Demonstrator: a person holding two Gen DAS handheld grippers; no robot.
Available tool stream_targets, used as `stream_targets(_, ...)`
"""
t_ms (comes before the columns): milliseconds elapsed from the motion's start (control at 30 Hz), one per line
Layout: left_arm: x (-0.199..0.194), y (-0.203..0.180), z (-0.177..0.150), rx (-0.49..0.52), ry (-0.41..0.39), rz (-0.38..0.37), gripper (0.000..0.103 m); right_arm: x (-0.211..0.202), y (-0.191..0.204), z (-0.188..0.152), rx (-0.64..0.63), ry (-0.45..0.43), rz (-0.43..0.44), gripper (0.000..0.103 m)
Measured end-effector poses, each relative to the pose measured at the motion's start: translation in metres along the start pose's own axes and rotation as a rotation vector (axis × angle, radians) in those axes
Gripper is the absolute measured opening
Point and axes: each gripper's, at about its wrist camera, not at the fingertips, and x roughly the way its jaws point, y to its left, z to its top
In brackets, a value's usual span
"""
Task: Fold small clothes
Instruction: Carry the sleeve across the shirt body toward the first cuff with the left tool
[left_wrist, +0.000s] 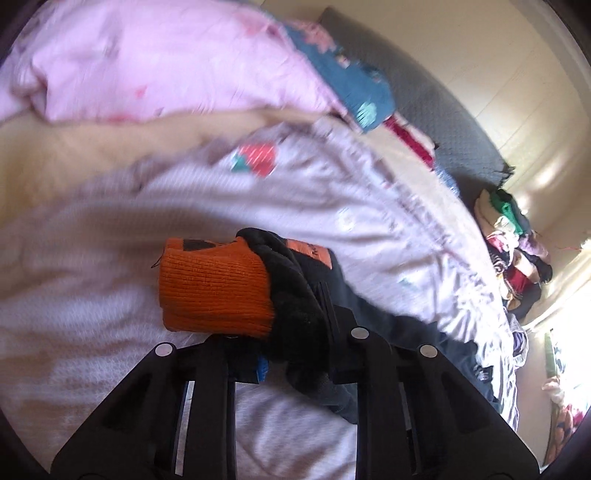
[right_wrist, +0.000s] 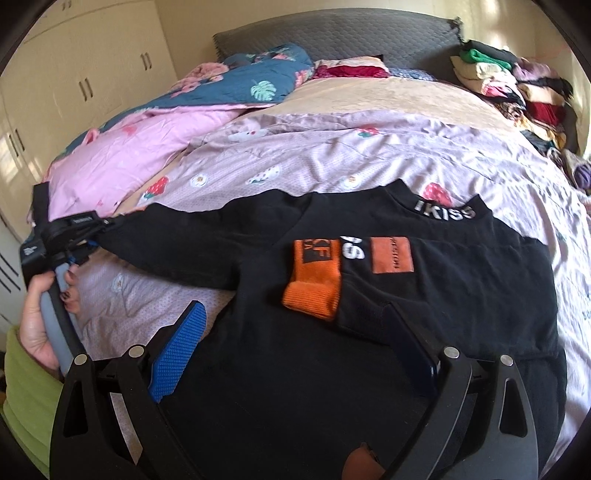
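Black shirt (right_wrist: 369, 332) spread on bed (right_wrist: 369, 147); left gripper (left_wrist: 291, 332) clenched on its sleeve (left_wrist: 221, 288), right gripper (right_wrist: 295, 332) released.

We see open bedsheet (right_wrist: 369, 155) from 11 to 1 o'clock beyond the black shirt (right_wrist: 295, 350), room for a gripper to pass. At 10 o'clock the pink quilt (right_wrist: 122, 162) heaps up and blocks that side. At 2 o'clock a stack of folded clothes (right_wrist: 517, 85) crowds the bed's far corner. At 9 o'clock the left gripper (right_wrist: 98, 230), seemingly clamped on a sleeve, bars the way.
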Motion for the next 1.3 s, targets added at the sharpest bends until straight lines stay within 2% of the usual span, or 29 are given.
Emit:
stream_targets(233, -0.022, -0.055, 0.011, 0.098, -0.071, -0.062, 0.014, -0.022, -0.035, -0.005, 0.099, -0.038, -0.021, 0.095)
stream_targets(533, -0.029, -0.120, 0.000, 0.200, -0.088, -0.154, 0.013, -0.055, -0.079, -0.009, 0.199, -0.104, -0.075, 0.095)
stream_targets(733, -0.035, -0.162, -0.017, 0.268, -0.100, -0.200, 0.013, -0.072, -0.104, -0.015, 0.265, -0.131, -0.093, 0.095)
stream_targets(1067, -0.037, -0.211, -0.045, 0.339, -0.087, -0.266, 0.013, -0.090, -0.136, -0.025, 0.349, -0.159, -0.126, 0.095)
stream_targets(1300, -0.031, -0.245, -0.075, 0.405, -0.051, -0.306, 0.013, -0.100, -0.158, -0.036, 0.400, -0.166, -0.146, 0.095)
